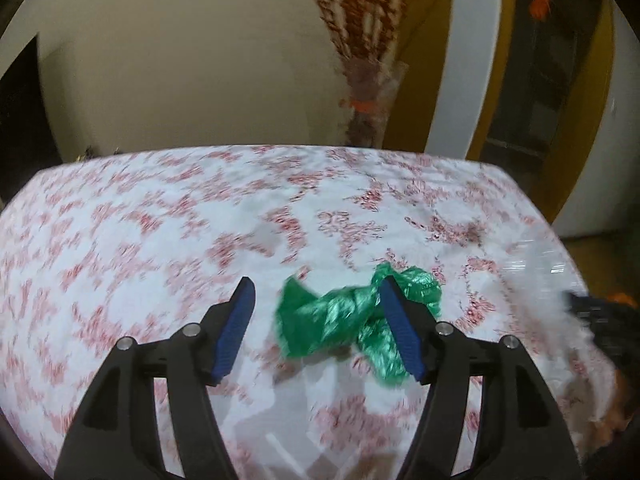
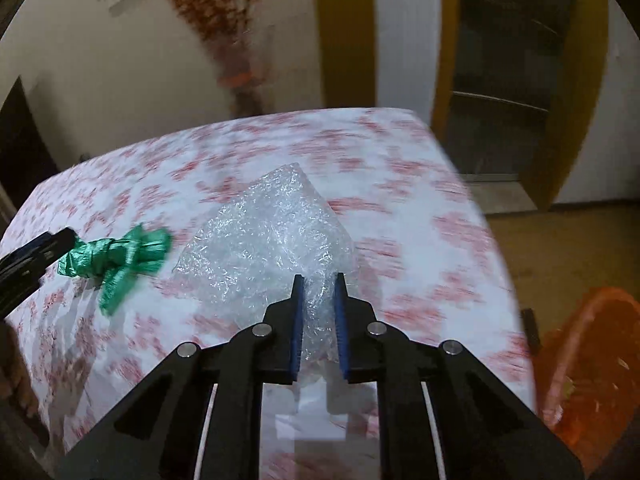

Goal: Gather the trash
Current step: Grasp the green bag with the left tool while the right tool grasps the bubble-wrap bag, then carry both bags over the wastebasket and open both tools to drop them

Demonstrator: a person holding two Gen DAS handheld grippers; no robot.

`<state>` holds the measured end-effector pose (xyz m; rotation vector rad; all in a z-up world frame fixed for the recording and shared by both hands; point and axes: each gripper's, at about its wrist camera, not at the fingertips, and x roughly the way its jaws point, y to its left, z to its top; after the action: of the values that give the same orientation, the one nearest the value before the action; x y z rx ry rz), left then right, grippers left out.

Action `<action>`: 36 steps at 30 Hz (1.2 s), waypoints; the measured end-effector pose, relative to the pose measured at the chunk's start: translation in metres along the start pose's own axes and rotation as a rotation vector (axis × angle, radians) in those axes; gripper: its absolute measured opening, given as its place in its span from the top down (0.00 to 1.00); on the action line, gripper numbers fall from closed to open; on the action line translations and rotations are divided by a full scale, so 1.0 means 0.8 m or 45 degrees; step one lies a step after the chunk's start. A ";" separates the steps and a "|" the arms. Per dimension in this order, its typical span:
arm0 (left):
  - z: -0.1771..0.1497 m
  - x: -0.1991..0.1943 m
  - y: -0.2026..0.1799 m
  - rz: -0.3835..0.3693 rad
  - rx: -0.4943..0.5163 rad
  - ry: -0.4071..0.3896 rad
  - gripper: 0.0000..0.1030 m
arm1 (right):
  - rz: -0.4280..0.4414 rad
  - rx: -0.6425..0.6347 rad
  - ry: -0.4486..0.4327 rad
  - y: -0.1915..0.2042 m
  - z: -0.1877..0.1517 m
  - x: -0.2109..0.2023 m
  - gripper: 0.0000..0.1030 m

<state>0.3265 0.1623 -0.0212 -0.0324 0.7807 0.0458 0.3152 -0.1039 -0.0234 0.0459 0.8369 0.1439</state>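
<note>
From the left wrist camera, the left gripper (image 1: 316, 292) stands wide over the tabletop (image 1: 140, 240), which is covered with a white cloth printed in red. A crumpled green plastic bag (image 1: 336, 316) lies on the cloth between the two blue fingers; the right-hand finger (image 1: 400, 332) overlaps the bag in the picture, the left-hand one is apart from it, and the pads do not press on it. At the right edge, blurred, a bit of clear plastic and the dark shape of the other gripper show. Behind the tabletop stands a bunch of reddish dried branches (image 1: 360, 20) in a clear wrap (tied with an orange band).

From the right wrist camera, the right gripper (image 2: 318, 280) is drawn narrow on a crumpled sheet of clear bubble wrap (image 2: 264, 236), a fold of it pinched between the blue pads, the rest spread over the cloth ahead. To the left the green bag (image 2: 116, 260) lies on the tabletop, with the left gripper's black tip just beside it. Beyond the tabletop's right edge, lower down, stands an orange basket (image 2: 592, 360) (its contents too blurred to tell).
</note>
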 end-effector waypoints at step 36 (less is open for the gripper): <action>-0.005 -0.118 -0.245 -0.338 0.244 -0.023 0.72 | -0.151 0.264 -0.266 -0.192 -0.062 -0.215 0.86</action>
<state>0.2671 -0.0365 0.0449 0.0463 0.7543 -0.2798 0.1812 -0.2819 0.0553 0.2023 0.6414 -0.0588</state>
